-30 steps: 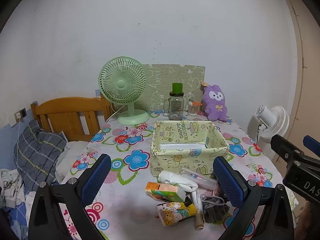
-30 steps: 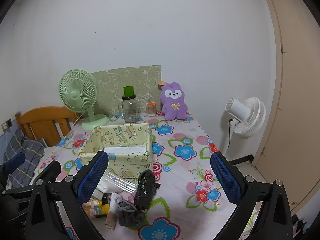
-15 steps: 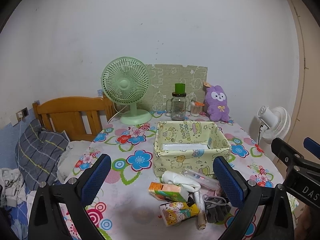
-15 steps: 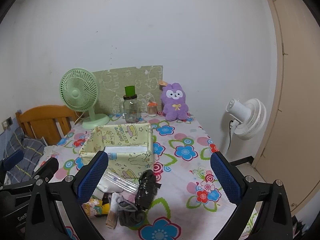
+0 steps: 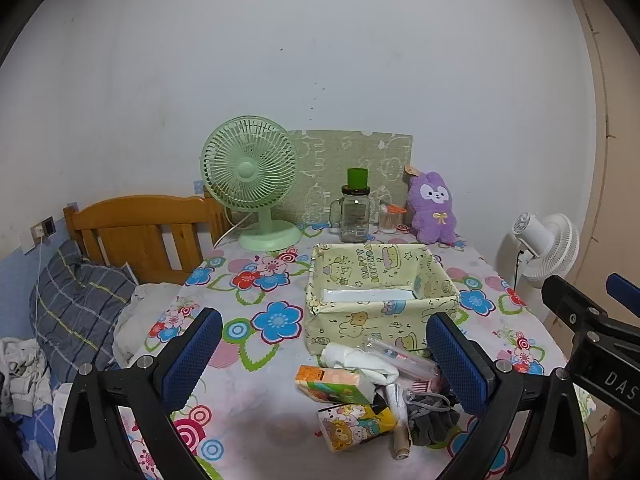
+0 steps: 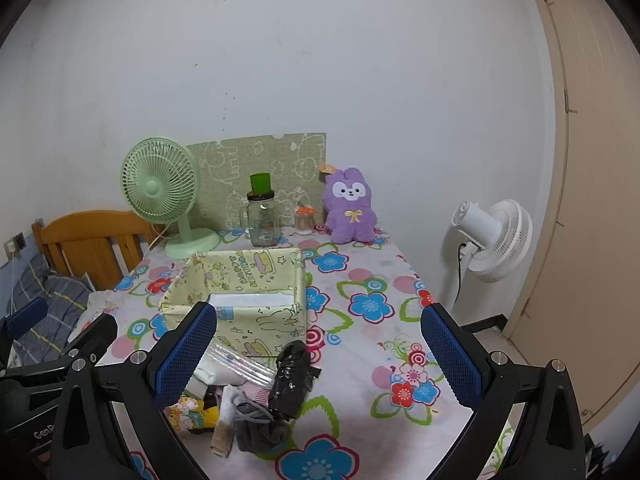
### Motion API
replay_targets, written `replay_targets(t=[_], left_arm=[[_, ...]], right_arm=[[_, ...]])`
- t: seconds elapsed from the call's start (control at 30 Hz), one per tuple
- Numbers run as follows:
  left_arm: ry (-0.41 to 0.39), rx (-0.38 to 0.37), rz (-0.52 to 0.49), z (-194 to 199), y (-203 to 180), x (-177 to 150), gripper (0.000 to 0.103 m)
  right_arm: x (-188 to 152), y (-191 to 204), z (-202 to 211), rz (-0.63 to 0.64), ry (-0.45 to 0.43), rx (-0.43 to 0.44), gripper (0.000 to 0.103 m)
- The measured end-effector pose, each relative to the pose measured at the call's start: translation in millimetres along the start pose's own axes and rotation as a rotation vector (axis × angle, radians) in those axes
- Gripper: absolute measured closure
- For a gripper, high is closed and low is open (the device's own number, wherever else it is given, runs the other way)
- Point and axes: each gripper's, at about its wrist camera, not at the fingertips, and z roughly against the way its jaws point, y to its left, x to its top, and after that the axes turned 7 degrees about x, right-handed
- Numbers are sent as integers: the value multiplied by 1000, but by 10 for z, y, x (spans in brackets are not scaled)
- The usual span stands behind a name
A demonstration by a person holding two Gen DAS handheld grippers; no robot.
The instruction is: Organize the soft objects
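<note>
left wrist: both tools point(image 5: 320, 356) point(image 6: 318, 350) gape above pile point(image 5: 372, 396).

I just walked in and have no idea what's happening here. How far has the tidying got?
Barely begun, it seems. Nothing looks sorted: the yellow fabric box holds only a flat white liner or sheet. Nothing is in hand; the left gripper and right gripper both hover with jaws open and empty. Left to do: the pile in front of the box, including the white cloth and grey sock.

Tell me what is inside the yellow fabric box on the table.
The yellow fabric box shows only a flat white bottom panel; nothing else appears inside. Its front wall hides the nearest part of the floor.
</note>
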Motion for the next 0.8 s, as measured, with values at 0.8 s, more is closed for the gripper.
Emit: replay_targets(t=[0.8], left_arm=[[3,16,-12,0,-37,-3,2]], right_arm=[[-7,-25,5,-25,6,17,0]])
